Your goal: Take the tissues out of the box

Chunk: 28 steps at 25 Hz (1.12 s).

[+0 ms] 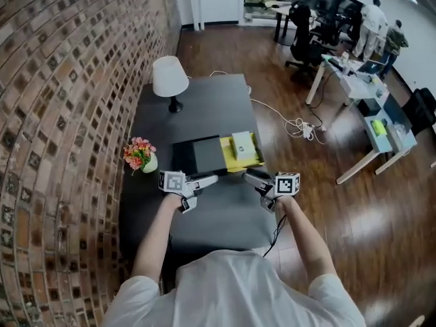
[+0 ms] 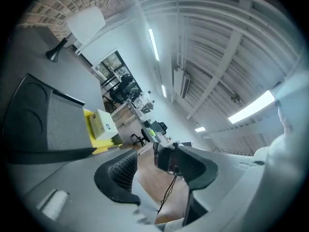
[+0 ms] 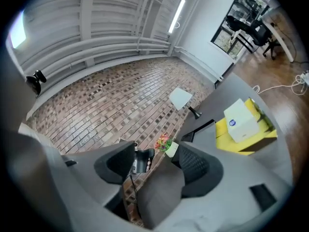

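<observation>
A white tissue box (image 1: 242, 144) stands on a yellow tray (image 1: 231, 162) at the middle right of the dark grey table (image 1: 218, 101). The right gripper view has the tissue box (image 3: 241, 121) and the yellow tray (image 3: 241, 143) off to the right, the left gripper view has the box (image 2: 103, 122) at the left. My left gripper (image 1: 214, 178) and right gripper (image 1: 246, 175) hover side by side just in front of the tray, tips pointed toward each other. Both look shut, with nothing held. Each gripper's camera sees the other gripper between its own jaws.
A black tray (image 1: 197, 155) lies against the yellow tray's left side. A pot of flowers (image 1: 139, 154) stands near the table's left edge and a white lamp (image 1: 169, 77) further back. A brick wall runs along the left. Desks, chairs and people are far off at the upper right.
</observation>
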Available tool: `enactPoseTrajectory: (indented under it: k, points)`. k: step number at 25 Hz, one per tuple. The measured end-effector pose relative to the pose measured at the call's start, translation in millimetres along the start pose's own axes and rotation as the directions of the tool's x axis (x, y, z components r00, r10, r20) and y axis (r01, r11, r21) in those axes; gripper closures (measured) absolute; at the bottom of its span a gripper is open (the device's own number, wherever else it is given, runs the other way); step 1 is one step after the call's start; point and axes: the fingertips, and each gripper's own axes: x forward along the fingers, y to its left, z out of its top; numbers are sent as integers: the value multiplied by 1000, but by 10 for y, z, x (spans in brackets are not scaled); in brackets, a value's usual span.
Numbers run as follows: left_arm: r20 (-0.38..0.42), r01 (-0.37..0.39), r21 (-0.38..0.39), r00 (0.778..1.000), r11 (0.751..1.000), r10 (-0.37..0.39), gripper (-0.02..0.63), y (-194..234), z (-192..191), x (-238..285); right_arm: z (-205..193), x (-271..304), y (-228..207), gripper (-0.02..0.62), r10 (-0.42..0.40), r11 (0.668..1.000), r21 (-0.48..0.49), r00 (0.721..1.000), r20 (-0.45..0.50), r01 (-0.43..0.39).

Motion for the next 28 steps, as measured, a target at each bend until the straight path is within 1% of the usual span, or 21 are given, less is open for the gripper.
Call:
enactPoseTrajectory:
  k: [2, 6, 9, 12, 15, 18, 20, 23, 28]
  points:
    - [4, 6, 9, 1000, 1000, -6, 367, -34, 111, 169, 150, -108, -105, 307, -23, 1000, -4, 1000, -1, 23]
    - [-12, -17, 36, 1000, 999, 17, 367, 45, 190, 430, 421, -290, -275, 308, -46, 999, -8, 999, 16, 46]
    - [-31, 4, 45, 1000, 999, -3, 367, 11, 200, 580, 564, -405, -431, 308, -90, 996, 6, 994, 53, 90]
    - [-60, 14, 51, 998, 999, -11, 367, 30, 194, 645, 642, -415, -455, 308, -98, 995, -14, 992, 83, 100]
    - [-63, 4, 68, 998, 998, 0, 367, 44, 213, 657, 585, -380, -422, 308, -99, 995, -13, 993, 65, 100]
    - [-79, -20, 98, 997, 995, 28, 367, 95, 158, 637, 489, -379, -328, 308, -96, 993, -64, 995, 20, 97]
    - [-96, -42, 135, 994, 990, 55, 367, 144, 158, 639, 529, -435, -301, 307, -108, 991, -79, 993, 38, 111]
    - [-118, -49, 185, 990, 982, 72, 367, 176, 164, 619, 570, -548, -315, 307, -142, 987, -60, 986, 87, 148]
    - [-122, -41, 208, 990, 977, 67, 367, 186, 159, 639, 572, -836, -402, 307, -218, 973, -53, 969, 116, 226]
